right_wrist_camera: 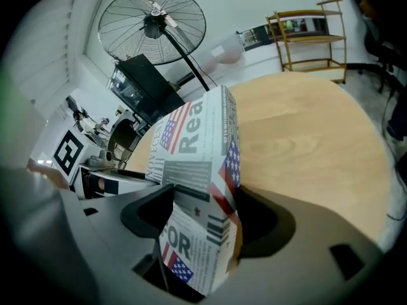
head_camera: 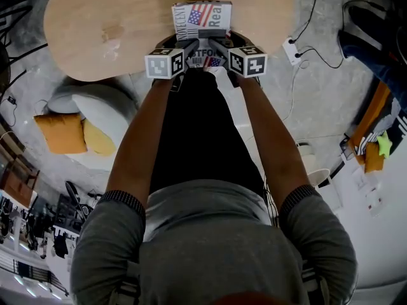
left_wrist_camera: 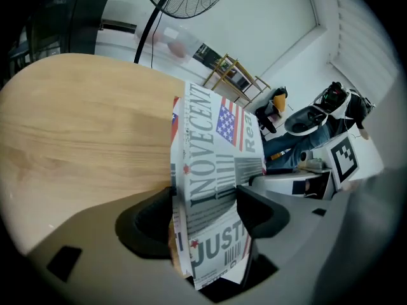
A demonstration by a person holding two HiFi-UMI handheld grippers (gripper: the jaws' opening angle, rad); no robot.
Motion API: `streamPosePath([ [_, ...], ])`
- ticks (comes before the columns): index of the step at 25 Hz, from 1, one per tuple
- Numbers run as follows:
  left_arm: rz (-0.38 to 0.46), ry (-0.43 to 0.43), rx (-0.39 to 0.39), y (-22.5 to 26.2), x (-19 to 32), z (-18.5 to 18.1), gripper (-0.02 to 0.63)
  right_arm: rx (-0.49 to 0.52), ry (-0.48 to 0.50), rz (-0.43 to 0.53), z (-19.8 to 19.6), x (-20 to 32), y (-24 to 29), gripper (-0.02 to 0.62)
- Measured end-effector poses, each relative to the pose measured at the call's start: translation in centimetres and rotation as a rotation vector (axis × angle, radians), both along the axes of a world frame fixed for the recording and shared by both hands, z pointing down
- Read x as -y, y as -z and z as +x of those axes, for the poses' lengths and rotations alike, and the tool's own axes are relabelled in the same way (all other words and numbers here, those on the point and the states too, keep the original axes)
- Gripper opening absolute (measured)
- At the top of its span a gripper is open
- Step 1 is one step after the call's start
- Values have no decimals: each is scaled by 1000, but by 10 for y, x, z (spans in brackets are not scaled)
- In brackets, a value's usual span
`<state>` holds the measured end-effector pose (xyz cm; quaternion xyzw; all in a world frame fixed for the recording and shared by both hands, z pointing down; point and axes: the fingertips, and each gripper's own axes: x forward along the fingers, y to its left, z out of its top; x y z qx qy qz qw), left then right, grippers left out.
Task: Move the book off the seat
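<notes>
The book [head_camera: 202, 23] is a thick block wrapped in newsprint with a flag and large letters. It sits over the near edge of the round wooden table [head_camera: 108, 24]. My left gripper [head_camera: 184, 54] is shut on the book's [left_wrist_camera: 213, 170] left near corner, and its dark pads [left_wrist_camera: 257, 211] press both faces. My right gripper [head_camera: 219, 51] is shut on the book's [right_wrist_camera: 197, 164] right near corner, with the spine between its jaws. Both grippers hold the book side by side. Whether the book rests on the table or hangs just above it is not clear.
A standing fan [right_wrist_camera: 152, 24] and a wooden shelf rack [right_wrist_camera: 311, 33] stand beyond the table. On the floor to the left lie a white beanbag [head_camera: 95, 116] and an orange cushion [head_camera: 60, 133]. A power strip with cables [head_camera: 292, 49] lies on the right.
</notes>
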<state>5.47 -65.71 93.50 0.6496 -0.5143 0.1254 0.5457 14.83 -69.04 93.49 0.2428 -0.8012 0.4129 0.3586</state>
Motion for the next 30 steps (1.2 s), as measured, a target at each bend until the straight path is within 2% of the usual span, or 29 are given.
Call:
streamPosePath([
  [4, -14, 13, -12, -8, 5, -1, 330, -13, -52, -30, 4, 4, -11, 336],
  [9, -29, 71, -22, -2, 6, -8, 330, -26, -118, -24, 10, 15, -3, 341],
  [17, 24, 47, 40, 34, 6, -11, 330, -15, -36, 51, -2, 15, 39, 339],
  [23, 111, 60, 65, 83, 4, -11, 330, 39, 19, 107, -6, 5, 96, 339],
  [25, 132, 66, 71, 115, 1, -12, 330, 68, 41, 135, -6, 1, 121, 338],
  [30, 261, 87, 51, 202, 3, -14, 330, 149, 76, 216, -6, 1, 196, 339],
])
